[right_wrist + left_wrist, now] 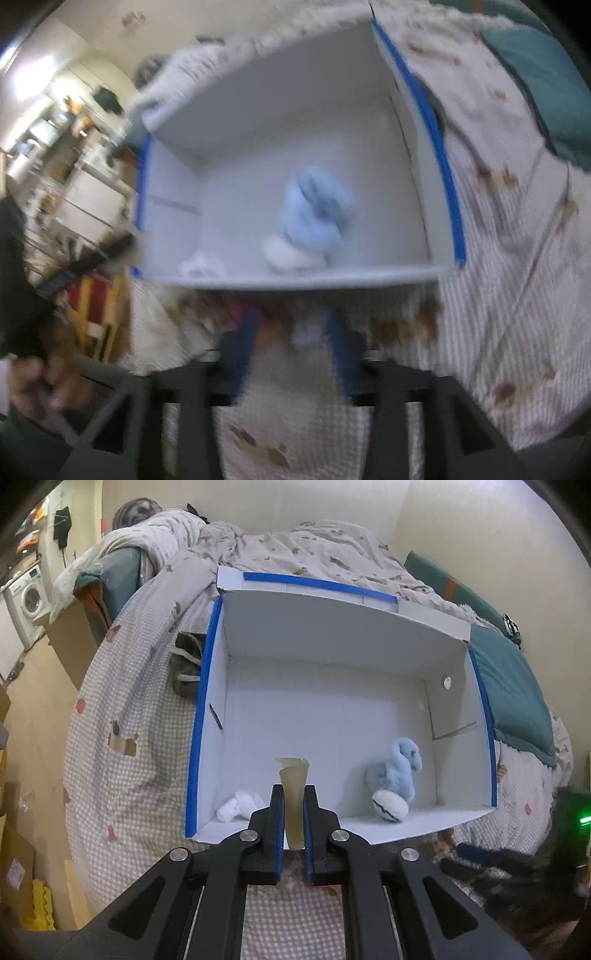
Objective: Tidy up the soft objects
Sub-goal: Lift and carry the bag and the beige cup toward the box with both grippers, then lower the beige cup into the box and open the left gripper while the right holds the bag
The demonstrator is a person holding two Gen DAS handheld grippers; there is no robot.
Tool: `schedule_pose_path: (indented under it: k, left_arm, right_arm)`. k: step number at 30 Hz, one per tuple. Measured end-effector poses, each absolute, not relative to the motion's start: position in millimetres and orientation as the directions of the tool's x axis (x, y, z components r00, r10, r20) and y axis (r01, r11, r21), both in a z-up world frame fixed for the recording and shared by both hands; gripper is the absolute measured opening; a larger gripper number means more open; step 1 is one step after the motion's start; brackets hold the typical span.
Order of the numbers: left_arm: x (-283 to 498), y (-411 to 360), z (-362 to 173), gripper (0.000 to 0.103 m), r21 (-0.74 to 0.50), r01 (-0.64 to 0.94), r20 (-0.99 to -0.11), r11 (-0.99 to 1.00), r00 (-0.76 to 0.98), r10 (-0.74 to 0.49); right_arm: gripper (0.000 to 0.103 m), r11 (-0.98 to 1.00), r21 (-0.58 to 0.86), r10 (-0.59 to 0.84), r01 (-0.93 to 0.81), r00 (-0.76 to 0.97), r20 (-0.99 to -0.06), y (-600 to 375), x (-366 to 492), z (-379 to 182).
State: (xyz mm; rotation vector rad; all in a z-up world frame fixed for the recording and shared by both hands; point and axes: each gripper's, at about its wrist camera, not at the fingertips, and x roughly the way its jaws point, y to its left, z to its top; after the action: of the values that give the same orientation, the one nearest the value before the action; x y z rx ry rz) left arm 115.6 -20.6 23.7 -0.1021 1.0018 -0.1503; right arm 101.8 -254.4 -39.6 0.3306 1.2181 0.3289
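A white cardboard box point(332, 635) with blue tape on its rims lies open on the bed. Inside are a light blue plush toy point(400, 771), a white round soft piece point(389, 805) against it and a small white fluffy item point(238, 805). My left gripper point(294, 794) is shut on a thin beige soft strip point(293, 801), held upright over the box's near edge. The right wrist view is blurred: my right gripper point(291, 332) is open and empty, just short of the box point(295, 282), with the blue plush point(314, 214) and white fluffy item point(201, 266) ahead.
The bed carries a checked quilt point(129, 738), a rumpled patterned duvet point(295, 554) and a teal blanket point(513, 690). A dark grey item point(186, 668) lies beside the box's left wall. A washing machine point(29, 598) and cardboard stand at the far left. A dark furry thing point(517, 864) lies at lower right.
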Motion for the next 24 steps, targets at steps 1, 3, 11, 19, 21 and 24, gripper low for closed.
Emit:
schedule_pose_path:
  k: [1, 3, 11, 19, 21, 24]
  left_arm:
    - [114.7, -20.0, 24.1, 0.008, -0.156, 0.081, -0.828, 0.984, 0.532, -0.175]
    - [113.0, -17.7, 25.1, 0.008, -0.163, 0.079, -0.824, 0.984, 0.538, -0.179]
    - [109.4, -10.2, 24.4, 0.008, -0.159, 0.069, -0.818, 0.985, 0.55, -0.171]
    - [111.9, -9.0, 21.6, 0.008, -0.178, 0.064, -0.823, 0.982, 0.537, -0.184]
    - [111.9, -8.6, 20.9, 0.008, -0.177, 0.061, -0.825, 0.982, 0.535, -0.182]
    - [112.2, -9.0, 18.8, 0.008, -0.174, 0.058, -0.829, 0.983, 0.529, -0.178]
  right_arm:
    - [0.066, 0.906, 0.42, 0.418, -0.056, 0.283, -0.863, -250.3, 103.7, -49.8]
    - [0.066, 0.916, 0.401, 0.393, -0.021, 0.251, -0.885, -244.2, 112.9, -68.8]
    - [0.049, 0.955, 0.296, 0.295, -0.019, 0.174, -0.94, -211.4, 139.6, -120.1]
    - [0.015, 0.961, 0.268, 0.276, -0.066, 0.235, -0.932, -210.4, 132.0, -101.3]
    - [0.012, 0.955, 0.288, 0.297, -0.072, 0.25, -0.922, -213.6, 125.8, -87.7]
    - [0.009, 0.943, 0.322, 0.333, -0.085, 0.259, -0.907, -219.1, 113.8, -70.4]
